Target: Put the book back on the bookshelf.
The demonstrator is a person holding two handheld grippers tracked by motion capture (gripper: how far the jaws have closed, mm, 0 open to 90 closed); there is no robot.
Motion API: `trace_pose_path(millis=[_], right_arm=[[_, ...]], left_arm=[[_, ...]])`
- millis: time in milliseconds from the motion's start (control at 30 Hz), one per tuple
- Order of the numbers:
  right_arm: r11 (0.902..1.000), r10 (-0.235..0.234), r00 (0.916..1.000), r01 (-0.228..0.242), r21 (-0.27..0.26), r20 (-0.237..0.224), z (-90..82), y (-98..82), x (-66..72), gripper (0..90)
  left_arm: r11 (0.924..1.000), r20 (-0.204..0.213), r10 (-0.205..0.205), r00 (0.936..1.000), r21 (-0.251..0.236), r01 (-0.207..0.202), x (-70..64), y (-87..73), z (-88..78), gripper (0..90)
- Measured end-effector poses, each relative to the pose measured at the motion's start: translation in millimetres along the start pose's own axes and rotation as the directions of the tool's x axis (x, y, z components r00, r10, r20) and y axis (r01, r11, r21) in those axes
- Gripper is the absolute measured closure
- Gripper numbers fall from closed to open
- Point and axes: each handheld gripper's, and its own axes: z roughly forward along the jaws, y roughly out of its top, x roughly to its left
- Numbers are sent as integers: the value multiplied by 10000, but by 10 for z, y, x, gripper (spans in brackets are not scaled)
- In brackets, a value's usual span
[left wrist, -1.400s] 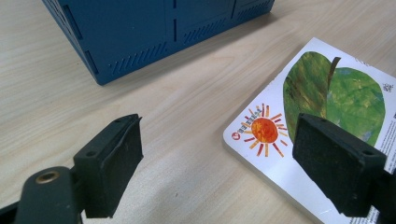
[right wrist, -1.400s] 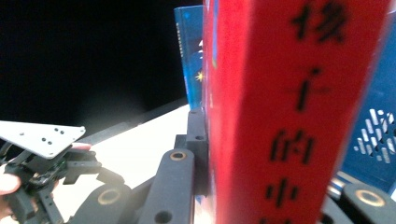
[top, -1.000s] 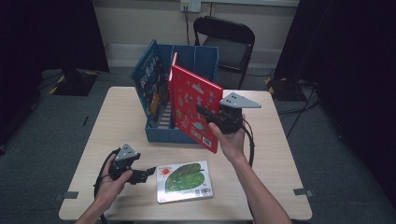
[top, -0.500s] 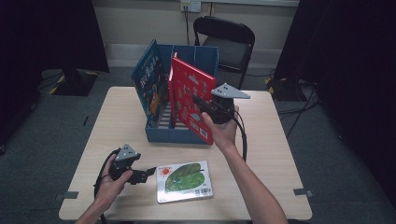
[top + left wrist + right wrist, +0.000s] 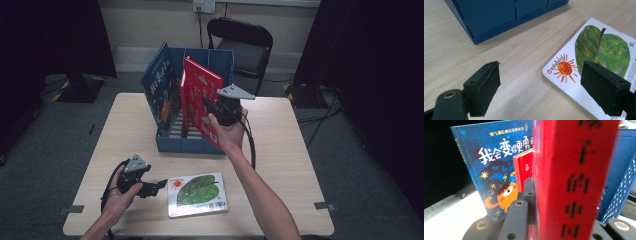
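Two books stand in the blue crate (image 5: 200, 142) on the bench (image 5: 300, 150) in the high view, where my right tongs (image 5: 207, 104) have carried the red book (image 5: 200, 100) deeper in, nearly shelved. Left gripper view: my left tongs (image 5: 541, 85) gape empty beside the leaf book (image 5: 599, 55). Right gripper view: jaws clamp the red book beside the blue book (image 5: 491, 170).

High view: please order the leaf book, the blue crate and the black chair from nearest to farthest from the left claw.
From the left claw:
1. Leaf book, flat on the table just beside it.
2. Blue crate, mid-table.
3. Black chair, beyond the table's far edge.
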Motion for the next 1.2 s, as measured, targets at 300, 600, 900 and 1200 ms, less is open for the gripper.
trace_pose_path(millis=[300,600,900,1200], right_arm=[[10000,50,9983,-52,39,582,194,71,19,806],[9994,92,9909,-135,310,1344,436,98,12,806],[9984,263,9813,-353,440,1905,610,129,35,806],[9980,439,9667,-538,325,2520,776,83,95,806]], left_arm=[[10000,-3,-10,10000,31,10,5,2,1,157],[10000,-15,6,10000,54,-6,9,0,5,158],[9999,6,11,10000,113,-11,4,-5,26,159],[9999,-21,88,10000,148,-88,6,-5,28,159]])
